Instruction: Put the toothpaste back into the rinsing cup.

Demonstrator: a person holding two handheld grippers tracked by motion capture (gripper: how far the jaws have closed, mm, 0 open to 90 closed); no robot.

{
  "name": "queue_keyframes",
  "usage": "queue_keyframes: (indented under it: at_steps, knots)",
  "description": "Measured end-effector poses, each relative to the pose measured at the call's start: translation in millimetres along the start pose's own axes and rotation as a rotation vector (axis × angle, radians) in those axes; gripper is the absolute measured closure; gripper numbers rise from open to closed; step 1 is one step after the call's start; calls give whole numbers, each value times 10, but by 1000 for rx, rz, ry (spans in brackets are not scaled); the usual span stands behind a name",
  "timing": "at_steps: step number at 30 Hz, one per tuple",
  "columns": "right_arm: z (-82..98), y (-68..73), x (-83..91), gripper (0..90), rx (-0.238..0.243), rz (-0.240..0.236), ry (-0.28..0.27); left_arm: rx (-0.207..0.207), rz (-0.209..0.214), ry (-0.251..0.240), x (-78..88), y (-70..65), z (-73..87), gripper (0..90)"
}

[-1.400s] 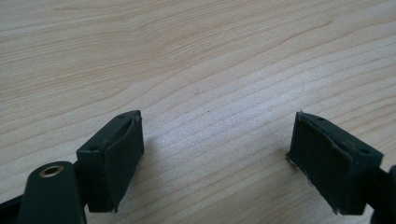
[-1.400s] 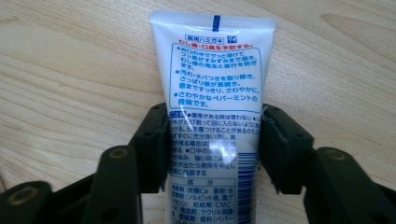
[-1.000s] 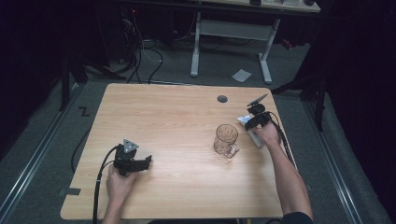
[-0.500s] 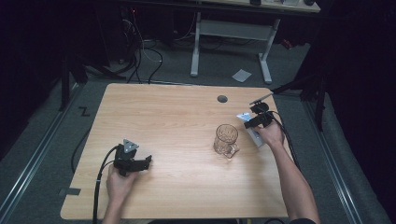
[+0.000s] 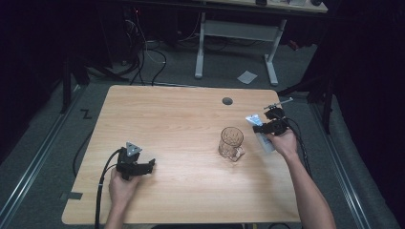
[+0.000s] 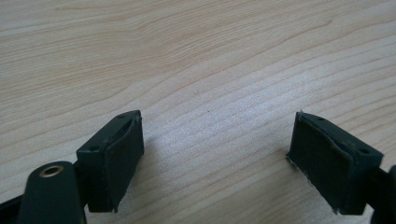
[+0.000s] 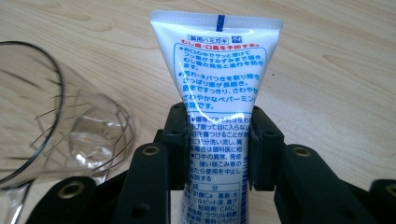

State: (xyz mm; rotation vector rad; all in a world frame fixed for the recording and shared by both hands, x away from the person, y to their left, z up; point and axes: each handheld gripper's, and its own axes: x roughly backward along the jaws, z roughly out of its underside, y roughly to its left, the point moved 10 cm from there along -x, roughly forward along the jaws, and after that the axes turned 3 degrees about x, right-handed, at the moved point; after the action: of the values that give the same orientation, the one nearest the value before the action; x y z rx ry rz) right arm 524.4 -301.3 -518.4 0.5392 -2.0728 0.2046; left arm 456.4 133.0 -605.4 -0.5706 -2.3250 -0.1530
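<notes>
1. At the left of the high view, the left gripper is held low over the wooden table, near its front-left corner; a grey three-cornered plate is carried on top of it, and a black cable is trailed from it off the front edge.
2. In the left gripper view, the jaws of the left gripper are seen spread wide apart; nothing is gripped, and bare wood grain is seen between the two dark pads.
3. Right of the table's middle, a clear glass mug is stood upright on the wood, its handle turned toward the front edge; in the right gripper view the glass mug is seen at the left (blurred by closeness), just beside the jaws but not touched by them.
4. Behind the mug, a small dark round grommet is set into the tabletop.
5. Near the right edge, the right gripper is held above the table, with a white toothpaste tube carried in it.
6. In the right gripper view, the jaws of the right gripper are closed firmly on the toothpaste tube around its middle; the flat crimped end is pointed away from the camera, and blue and red print is shown on the tube's face.
</notes>
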Motion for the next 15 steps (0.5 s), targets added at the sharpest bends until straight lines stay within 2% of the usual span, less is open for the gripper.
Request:
queue_keyframes:
  at_steps: [8,15]
  knots:
    - [5,160,291,661,42,4,-75,1,0,0,0,0,0,180]
    - [-11,286,484,661,57,-4,-143,1,0,0,0,0,-1,180]
